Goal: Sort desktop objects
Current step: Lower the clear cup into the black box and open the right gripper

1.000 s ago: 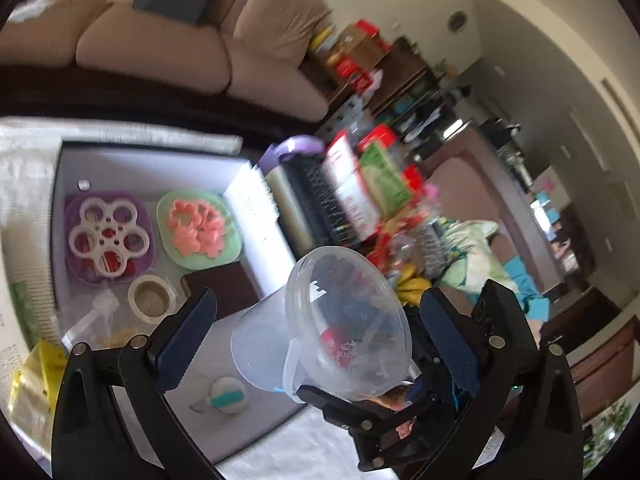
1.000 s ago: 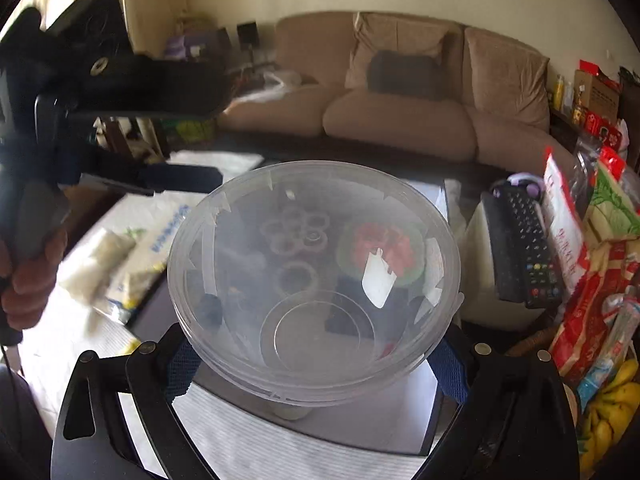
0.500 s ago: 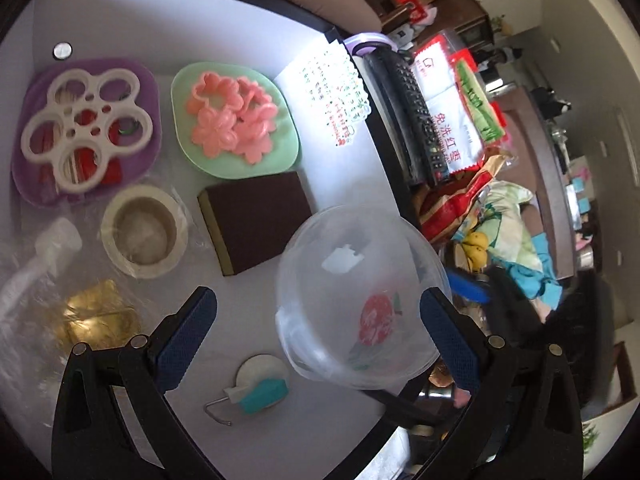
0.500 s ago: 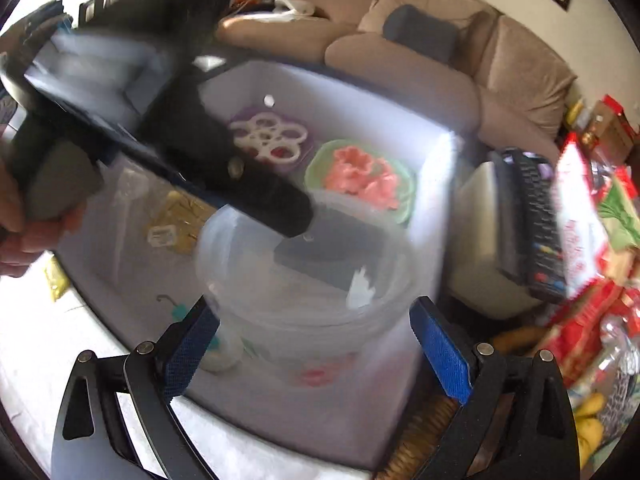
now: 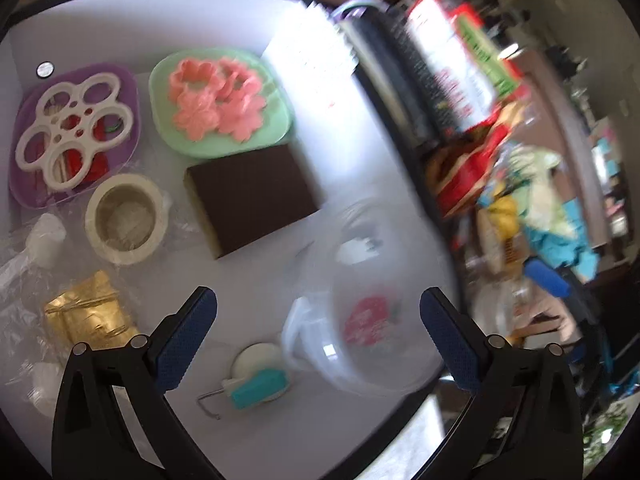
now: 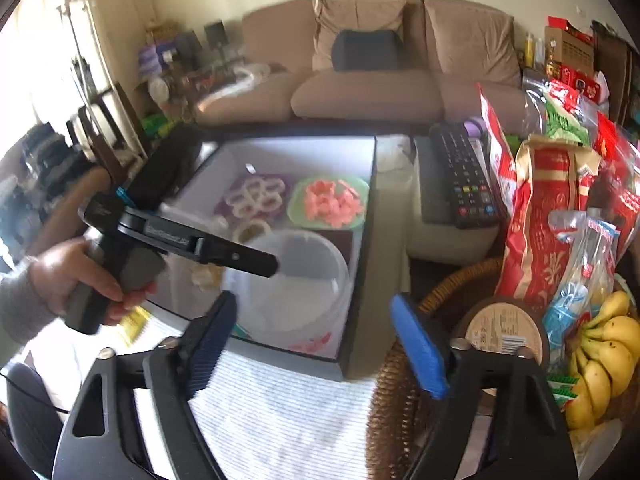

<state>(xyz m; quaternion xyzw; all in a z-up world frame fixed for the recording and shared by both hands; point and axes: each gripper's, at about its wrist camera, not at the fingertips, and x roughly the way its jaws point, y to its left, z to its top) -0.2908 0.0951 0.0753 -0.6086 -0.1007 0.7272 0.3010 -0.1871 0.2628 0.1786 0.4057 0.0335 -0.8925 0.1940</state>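
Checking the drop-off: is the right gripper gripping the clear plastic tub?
No, the right gripper is open, away from the clear plastic tub.

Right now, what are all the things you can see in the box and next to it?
box: one, black outside, white inside, on the table
clear tub: one, see-through with red print, near right corner of box
brown block: one, box middle
green plate: one, holding pink flower shapes
purple plate: one, under a white ring mould
tape roll: one, cream, beside block
gold packet: one, box left
remote: one, black, right of box
bananas: one bunch, yellow, basket
left gripper: open, above box
right gripper: open, empty
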